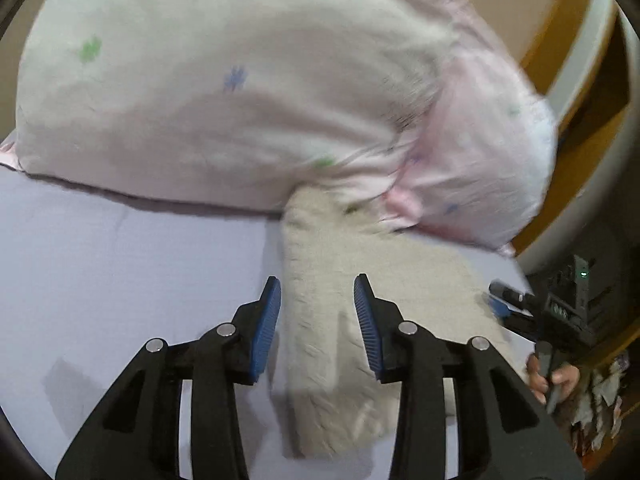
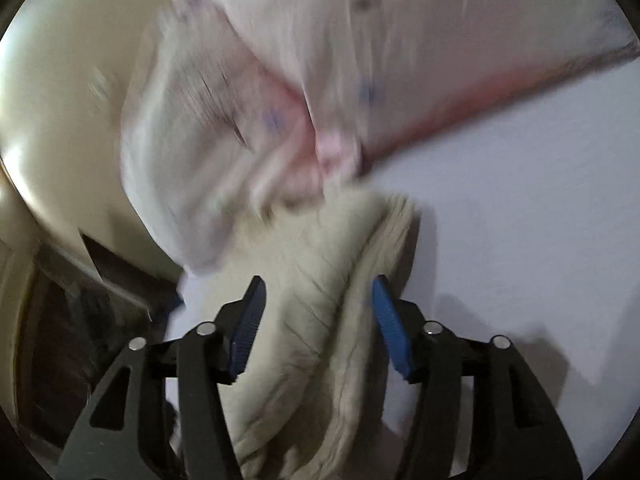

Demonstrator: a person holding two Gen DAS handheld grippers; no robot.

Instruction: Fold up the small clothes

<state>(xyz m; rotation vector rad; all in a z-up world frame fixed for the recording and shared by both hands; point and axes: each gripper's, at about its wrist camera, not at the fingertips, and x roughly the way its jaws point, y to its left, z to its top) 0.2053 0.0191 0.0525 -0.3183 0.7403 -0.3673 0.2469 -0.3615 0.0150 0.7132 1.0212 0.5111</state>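
Observation:
A small beige fuzzy garment [image 1: 324,320] lies on the pale lilac bed sheet [image 1: 120,264], its far end tucked under a pillow. My left gripper [image 1: 318,296] is open, its blue pads either side of the garment's long edge. In the right wrist view the same garment [image 2: 316,320] is bunched in folds between the pads of my right gripper [image 2: 318,300], which is open around it. The right gripper also shows in the left wrist view [image 1: 516,304] at the garment's right side. The frames are blurred by motion.
A white-pink pillow [image 1: 240,92] with small green and blue marks fills the back; it also shows in the right wrist view [image 2: 320,60]. The bed's edge and a wooden frame [image 1: 560,40] are at the right. The sheet [image 2: 520,200] spreads to the right.

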